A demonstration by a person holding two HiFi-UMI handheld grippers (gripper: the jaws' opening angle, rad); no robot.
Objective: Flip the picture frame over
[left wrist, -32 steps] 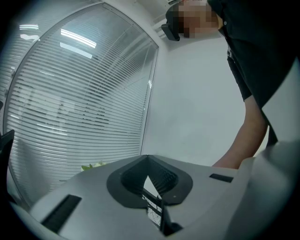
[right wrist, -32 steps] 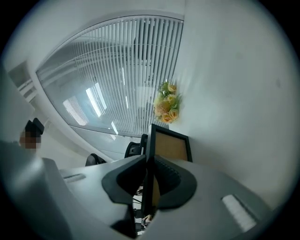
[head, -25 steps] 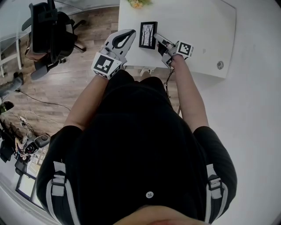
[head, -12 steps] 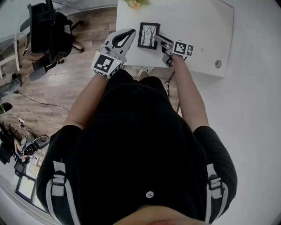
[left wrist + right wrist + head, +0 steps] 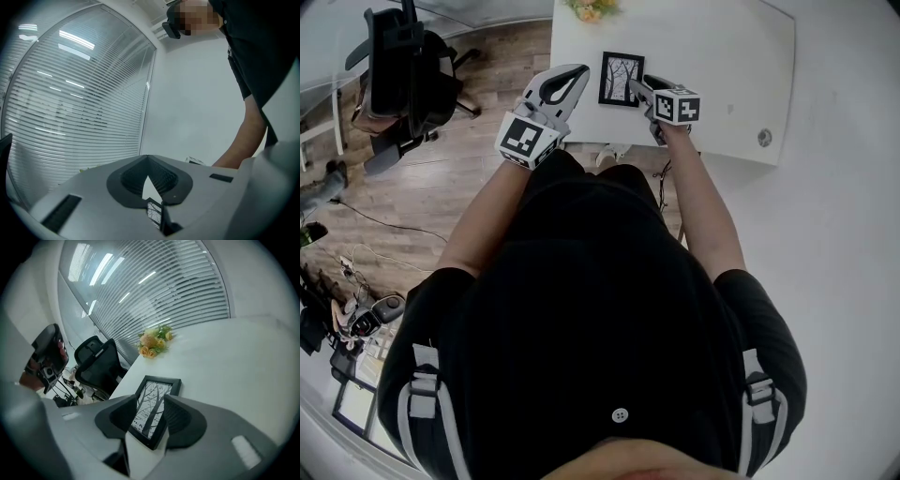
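Picture frame: is lying flat on the white surface near its front edge, with the black border and the bare-tree print facing up.
Frame's near corner: is sitting in the gap between the right tool's jaws, as the right gripper view is showing it; the pads are not pressing on it.
Right tool: is angling down at the frame from its right side. Its jaws are standing apart and have just been opening, and they are gripping nothing.
Left tool: is hovering just left of the frame, at the surface's front edge. Its jaw tips are meeting, with only the small hollow behind them left, and it is carrying nothing. A sliver of the frame is showing through that hollow.
Flowers: a small yellow bunch is resting at the far edge of the surface, beyond the frame and well apart from it.
Office chair: a black one is standing on the wooden floor, off to the left of the surface.
Blinds: are covering the glass wall behind the surface.
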